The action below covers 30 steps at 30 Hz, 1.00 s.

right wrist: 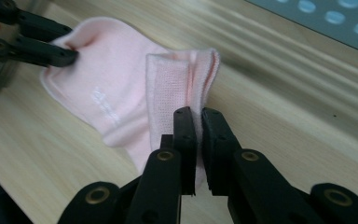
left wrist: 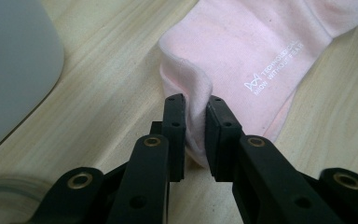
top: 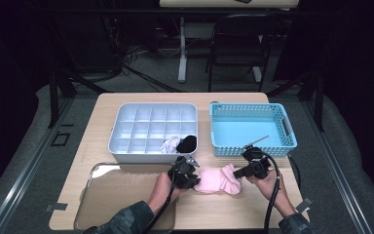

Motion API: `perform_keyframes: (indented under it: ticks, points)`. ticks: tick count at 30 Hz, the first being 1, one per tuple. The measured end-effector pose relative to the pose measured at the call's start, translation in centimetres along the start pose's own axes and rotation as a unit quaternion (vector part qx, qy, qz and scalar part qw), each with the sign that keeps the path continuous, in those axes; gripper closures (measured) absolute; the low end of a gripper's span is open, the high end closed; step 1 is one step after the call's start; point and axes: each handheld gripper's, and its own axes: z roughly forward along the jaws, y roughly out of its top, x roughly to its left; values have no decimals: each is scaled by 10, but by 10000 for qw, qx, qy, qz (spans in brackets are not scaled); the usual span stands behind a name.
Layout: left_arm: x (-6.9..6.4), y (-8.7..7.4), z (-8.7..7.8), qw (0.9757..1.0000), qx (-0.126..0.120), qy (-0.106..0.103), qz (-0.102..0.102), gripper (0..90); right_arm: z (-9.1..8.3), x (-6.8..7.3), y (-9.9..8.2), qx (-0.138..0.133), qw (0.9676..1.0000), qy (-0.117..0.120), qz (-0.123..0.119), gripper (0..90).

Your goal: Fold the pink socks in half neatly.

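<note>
sock [top: 217, 179] flat on table [top: 233, 207], long axis running tong to tong | left tongs [left wrist: 196, 126] clamped on one end, right tongs [right wrist: 199, 135] clamped on folded cuff | organizer [top: 152, 129] beyond left tongs, basket [top: 251, 128] beyond right, tray [top: 121, 195] beside left | path clear | sock print too small to read

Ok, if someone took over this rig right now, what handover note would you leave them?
Left gripper: fingers shut on one end of the pink sock.
Right gripper: fingers shut on the sock's other end, at the cuff.
The sock lies on the table between them, in front of the white divided tray and the empty blue basket.
Done: a white roll and a black roll sit in the tray.
Left: probably fold this sock and put it away.
</note>
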Motion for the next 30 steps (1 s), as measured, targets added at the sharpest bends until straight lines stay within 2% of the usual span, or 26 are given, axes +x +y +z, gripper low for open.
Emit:
perform_keyframes:
  ticks: [7, 8, 9, 11, 12, 13, 14, 15, 16, 17, 20, 22, 25, 26, 29, 30]
  points:
    - [-1, 1, 1, 10000, -29, -15, -32, 808, -6, -1, 0, -95, 9998, 165, 39, 849]
    - [-1, 1, 1, 10000, -35, -11, -37, 810, -6, 0, 0, -176, 9996, 194, 92, 849]
    - [-1, 1, 1, 10000, -43, -8, -42, 811, -7, 1, 0, -235, 9993, 265, 148, 849]
    - [-1, 1, 2, 10000, -47, -5, -46, 811, -8, 2, 1, -146, 9993, 357, 35, 850]
    - [-1, 1, 2, 10000, -53, -13, -60, 811, -8, 3, 1, -168, 9987, 471, 70, 850]
    - [-1, 1, 2, 10000, -53, -24, -69, 811, -7, 5, 2, -158, 9990, 412, 23, 850]
    - [0, 1, 2, 10000, -51, -30, -63, 810, -5, 7, 1, -229, 9987, 448, 89, 850]
    - [0, 1, 2, 10000, -51, -30, -63, 810, -5, 7, 3, -182, 9985, 516, 9, 850]
    - [0, 1, 2, 9998, -76, -96, -145, 810, -5, 8, 3, -109, 9988, 484, -33, 850]
    - [0, 1, 2, 9998, -76, -96, -145, 810, -3, 11, 3, -197, 9985, 507, 20, 850]
    - [0, 1, 3, 9998, -80, -88, -176, 809, -1, 14, 5, -175, 9978, 635, 6, 850]
    - [0, 1, 3, 9995, -95, -176, -227, 807, 3, 16, 7, -143, 9973, 716, -1, 850]
    - [0, 1, 4, 9994, -103, -207, -258, 805, 10, 22, 8, -132, 9970, 763, 9, 850]
    - [-1, 1, 4, 9992, -113, -236, -292, 805, 11, 23, 10, -30, 9972, 745, -59, 850]
    - [-1, 1, 4, 9991, -119, -255, -318, 804, 15, 29, 14, -3, 9969, 777, -111, 849]
    - [-1, 1, 5, 9988, -140, -296, -366, 804, 16, 32, 14, -84, 9967, 806, -61, 850]
